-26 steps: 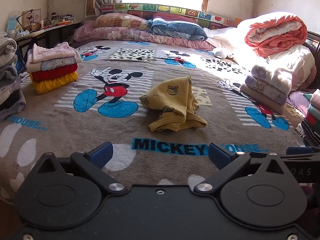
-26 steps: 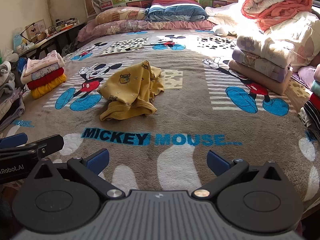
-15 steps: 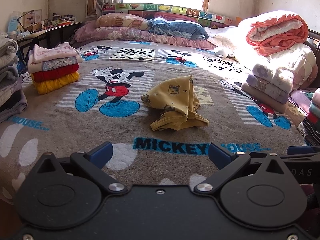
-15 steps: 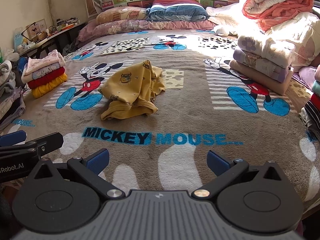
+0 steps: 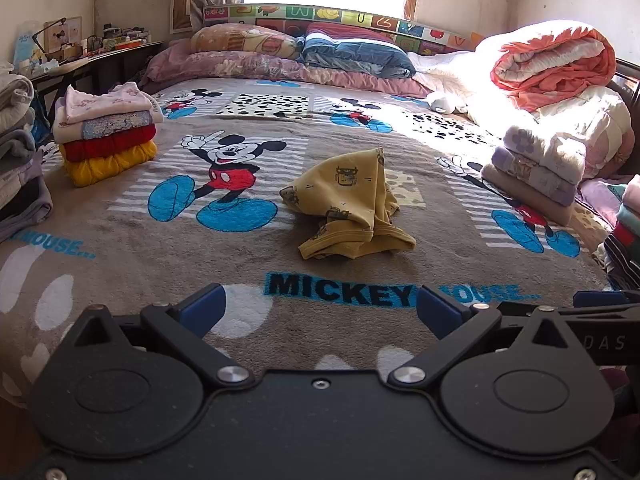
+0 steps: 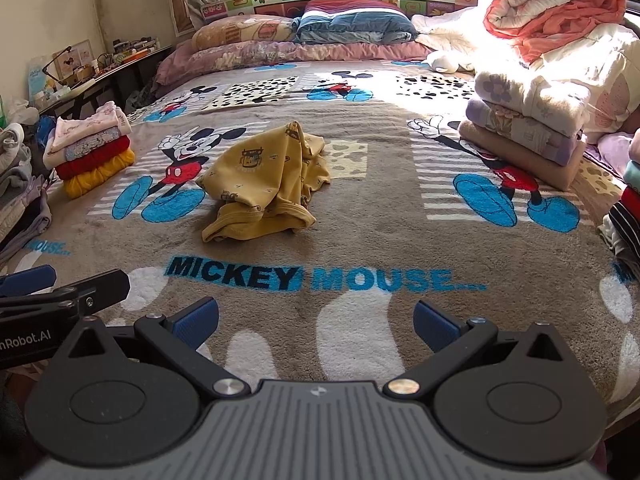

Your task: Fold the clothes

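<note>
Across the whole of both views, a bed [image 5: 120, 240] is spreading out under a brown Mickey Mouse blanket [image 5: 440, 248], its blue lettering lying just ahead of the grippers. Along the far edge, pillows [image 5: 248, 42] and a blue folded quilt [image 5: 356, 54] are leaning against a colourful headboard [image 5: 360, 16] beneath a bright window. At the right side, a rolled orange-and-white quilt [image 5: 556, 64] is sitting on top of pale bedding, and a stack of folded blankets [image 5: 536, 172] is resting on the bed just in front of it. At the left side, a stack of folded clothes [image 5: 108, 136] is standing on the blanket, with pink and grey pieces on top of a red one and a yellow one. Beyond it, a cluttered counter [image 5: 80, 60] is running along the wall.

Near the middle of the bed, a crumpled yellow printed garment [image 5: 352, 208] is lying in a loose heap, unfolded, between the Mickey figure and the lettering, well apart from both stacks.

In the foreground, the left hand-held gripper [image 5: 318, 308] is hovering above the near part of the blanket with its blue pads spread wide and nothing between them. The right hand-held gripper [image 6: 316, 320] is doing likewise beside it, fully spread and holding nothing. Neither is touching the garment.
</note>
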Tool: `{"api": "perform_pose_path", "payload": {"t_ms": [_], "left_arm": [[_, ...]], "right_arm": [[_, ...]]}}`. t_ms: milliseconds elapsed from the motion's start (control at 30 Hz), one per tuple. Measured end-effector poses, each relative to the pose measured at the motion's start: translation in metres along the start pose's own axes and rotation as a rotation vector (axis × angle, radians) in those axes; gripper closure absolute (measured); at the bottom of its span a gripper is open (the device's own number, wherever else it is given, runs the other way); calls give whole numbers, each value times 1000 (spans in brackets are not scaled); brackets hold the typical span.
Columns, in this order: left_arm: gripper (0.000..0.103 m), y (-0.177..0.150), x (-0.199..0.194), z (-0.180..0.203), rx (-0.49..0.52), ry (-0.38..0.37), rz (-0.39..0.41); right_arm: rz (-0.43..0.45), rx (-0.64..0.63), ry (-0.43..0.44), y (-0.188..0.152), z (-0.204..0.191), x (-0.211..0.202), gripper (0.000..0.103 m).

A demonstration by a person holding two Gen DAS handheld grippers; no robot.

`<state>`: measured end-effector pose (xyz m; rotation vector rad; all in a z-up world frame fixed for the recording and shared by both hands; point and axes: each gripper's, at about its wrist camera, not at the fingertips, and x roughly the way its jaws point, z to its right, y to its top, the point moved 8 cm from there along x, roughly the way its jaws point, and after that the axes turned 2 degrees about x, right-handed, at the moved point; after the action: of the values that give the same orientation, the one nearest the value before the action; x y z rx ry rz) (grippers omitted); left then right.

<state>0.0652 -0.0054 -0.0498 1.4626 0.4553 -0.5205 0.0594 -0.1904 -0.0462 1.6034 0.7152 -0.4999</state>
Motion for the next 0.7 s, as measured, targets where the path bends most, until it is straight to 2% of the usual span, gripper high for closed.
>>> {"api": "perform_pose_path", "payload": {"t_ms": [700], "left_arm": [[0, -1, 1, 1, 0, -1, -6]], "right_arm": [[-1, 2, 3, -1, 0, 1, 0]]}}
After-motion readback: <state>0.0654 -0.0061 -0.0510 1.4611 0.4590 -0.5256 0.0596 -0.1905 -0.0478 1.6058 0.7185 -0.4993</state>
